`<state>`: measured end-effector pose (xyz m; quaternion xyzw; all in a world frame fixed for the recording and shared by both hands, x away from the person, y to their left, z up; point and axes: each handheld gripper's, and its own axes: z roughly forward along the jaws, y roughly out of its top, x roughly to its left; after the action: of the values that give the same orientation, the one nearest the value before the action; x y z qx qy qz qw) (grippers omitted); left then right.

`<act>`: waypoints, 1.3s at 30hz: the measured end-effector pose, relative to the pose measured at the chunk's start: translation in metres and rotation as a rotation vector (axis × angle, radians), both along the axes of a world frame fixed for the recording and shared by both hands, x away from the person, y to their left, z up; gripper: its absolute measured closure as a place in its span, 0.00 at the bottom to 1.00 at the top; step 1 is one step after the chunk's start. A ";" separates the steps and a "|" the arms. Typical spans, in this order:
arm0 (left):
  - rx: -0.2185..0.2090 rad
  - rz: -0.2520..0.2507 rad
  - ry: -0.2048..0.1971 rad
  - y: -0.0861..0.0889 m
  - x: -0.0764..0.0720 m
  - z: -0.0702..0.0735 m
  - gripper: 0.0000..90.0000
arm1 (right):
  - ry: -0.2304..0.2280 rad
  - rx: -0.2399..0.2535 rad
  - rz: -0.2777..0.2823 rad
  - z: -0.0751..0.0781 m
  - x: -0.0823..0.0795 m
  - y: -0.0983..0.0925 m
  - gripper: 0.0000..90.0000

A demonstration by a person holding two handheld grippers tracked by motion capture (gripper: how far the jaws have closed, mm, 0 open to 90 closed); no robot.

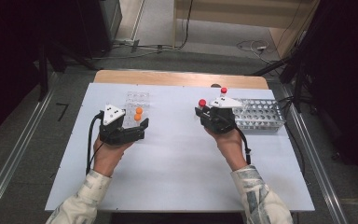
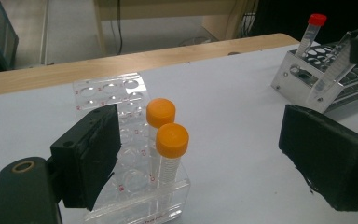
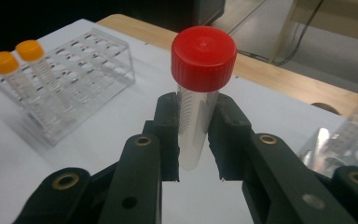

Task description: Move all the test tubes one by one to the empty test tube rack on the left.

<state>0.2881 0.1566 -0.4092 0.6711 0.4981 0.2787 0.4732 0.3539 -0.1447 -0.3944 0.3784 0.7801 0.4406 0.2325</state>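
Light, rigid, slick plastic red-capped tube (image 3: 196, 116), clenched in right gripper (image 3: 196, 140) just beneath cap; best taken there, gently. Left gripper (image 2: 200, 154) released beside clear rack (image 2: 121, 98).

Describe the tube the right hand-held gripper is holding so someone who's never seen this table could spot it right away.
Start at the metal rack on the right side of the white table. Just left of it, the right hand-held gripper clamps a clear plastic tube upright. Its cap is red, unlike the two orange-capped tubes in the clear rack, and the other red-capped tube stands in the metal rack.
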 end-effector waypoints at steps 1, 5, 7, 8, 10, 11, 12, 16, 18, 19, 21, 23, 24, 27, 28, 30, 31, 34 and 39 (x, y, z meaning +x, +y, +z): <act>0.001 -0.003 0.000 0.000 0.000 0.000 0.14 | 0.008 -0.001 0.008 -0.002 -0.001 0.003 0.80; -0.002 -0.007 -0.001 -0.001 0.000 0.001 0.15 | 0.021 -0.013 0.052 -0.007 -0.005 0.015 0.80; -0.001 -0.007 -0.002 -0.001 -0.001 0.001 0.14 | 0.029 -0.009 0.076 -0.009 -0.007 0.021 0.80; -0.003 -0.009 -0.003 -0.001 -0.001 0.001 0.14 | 0.036 -0.004 0.086 -0.010 -0.008 0.024 0.80; -0.001 -0.015 -0.003 -0.002 -0.002 0.002 0.15 | 0.041 -0.012 0.108 -0.013 -0.011 0.030 0.80; -0.004 -0.021 -0.007 -0.003 -0.003 0.002 0.15 | 0.047 -0.016 0.117 -0.014 -0.012 0.034 0.80; -0.003 -0.024 -0.011 -0.004 -0.003 0.003 0.15 | 0.050 -0.019 0.125 -0.016 -0.013 0.037 0.80; -0.002 -0.049 -0.015 -0.009 -0.005 0.005 0.15 | 0.058 -0.027 0.160 -0.021 -0.017 0.047 0.80; 0.000 -0.057 -0.013 -0.011 -0.006 0.005 0.15 | 0.061 -0.031 0.174 -0.022 -0.019 0.052 0.80; 0.000 -0.060 -0.013 -0.012 -0.006 0.005 0.15 | 0.065 -0.033 0.179 -0.023 -0.020 0.054 0.80; -0.001 -0.064 -0.012 -0.013 -0.007 0.005 0.15 | 0.065 -0.036 0.191 -0.024 -0.022 0.058 0.80; 0.000 -0.069 -0.016 -0.014 -0.007 0.005 0.15 | 0.070 -0.036 0.199 -0.025 -0.023 0.061 0.80; -0.001 -0.072 -0.015 -0.015 -0.007 0.005 0.16 | 0.074 -0.035 0.203 -0.026 -0.023 0.062 0.80; 0.000 -0.088 -0.016 -0.017 -0.009 0.005 0.17 | 0.081 -0.031 0.215 -0.028 -0.025 0.066 0.80; -0.001 -0.095 -0.015 -0.018 -0.009 0.005 0.17 | 0.083 -0.030 0.223 -0.029 -0.025 0.067 0.80; 0.001 -0.107 -0.016 -0.021 -0.010 0.005 0.18 | 0.087 -0.030 0.233 -0.030 -0.026 0.070 0.80; 0.002 -0.114 -0.018 -0.022 -0.010 0.005 0.18 | 0.089 -0.035 0.239 -0.030 -0.027 0.072 0.80; 0.001 -0.136 -0.022 -0.025 -0.012 0.006 0.20 | 0.092 -0.040 0.256 -0.033 -0.030 0.077 0.80; 0.017 -0.186 -0.025 -0.032 -0.014 0.005 0.27 | 0.097 -0.045 0.281 -0.036 -0.033 0.084 0.80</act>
<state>0.2739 0.1247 -0.4044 0.7148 0.4253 0.2463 0.4975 0.3205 -0.0609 -0.4300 0.2810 0.8454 0.4324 0.1389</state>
